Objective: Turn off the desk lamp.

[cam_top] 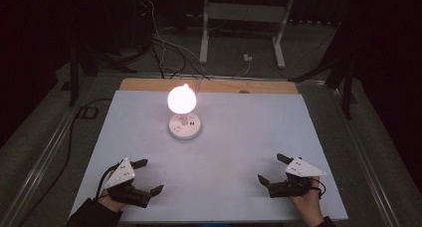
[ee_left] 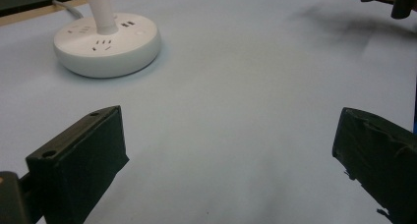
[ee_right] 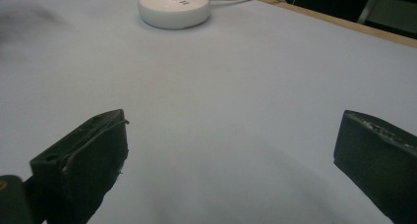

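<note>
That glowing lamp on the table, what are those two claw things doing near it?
A person holds a gripper in each hand at the near edge of the table. The left gripper and the right gripper both have their jaws wide open and hold nothing. The lamp is lit and stands on its round white base near the far side, well apart from both grippers. The base has sockets on top, and a cord runs off from it. Nothing is being touched right now.

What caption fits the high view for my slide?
Two open hand-held grippers rest before a lit lamp.
</note>
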Demonstrator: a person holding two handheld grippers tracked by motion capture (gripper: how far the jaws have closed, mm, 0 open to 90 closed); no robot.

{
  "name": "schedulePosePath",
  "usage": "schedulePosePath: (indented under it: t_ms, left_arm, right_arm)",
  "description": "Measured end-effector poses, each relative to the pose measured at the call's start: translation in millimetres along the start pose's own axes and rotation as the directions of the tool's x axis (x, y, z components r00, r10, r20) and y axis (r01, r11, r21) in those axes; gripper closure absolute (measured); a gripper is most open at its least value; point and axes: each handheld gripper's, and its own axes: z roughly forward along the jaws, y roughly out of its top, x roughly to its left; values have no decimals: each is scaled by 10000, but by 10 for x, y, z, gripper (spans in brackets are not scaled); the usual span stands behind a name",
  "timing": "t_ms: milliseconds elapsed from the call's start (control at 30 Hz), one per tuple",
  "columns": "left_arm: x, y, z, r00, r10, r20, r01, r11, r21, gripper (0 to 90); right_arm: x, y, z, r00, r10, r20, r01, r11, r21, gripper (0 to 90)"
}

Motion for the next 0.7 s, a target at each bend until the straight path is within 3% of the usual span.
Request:
schedulePosePath:
  t_ms: [167, 700]
  left_arm:
    - [-21, 18, -15, 10000, 8, 64, -7, 9998, -192, 4]
    - [-35, 12, 12, 9998, 149, 134, -151, 9997, 195, 4]
  right_arm:
    - [13, 22, -6, 9996, -250, -137, 250, 9997, -7, 0]
    - [18, 35, -6, 9995, -285, -145, 284, 9996, -54, 0]
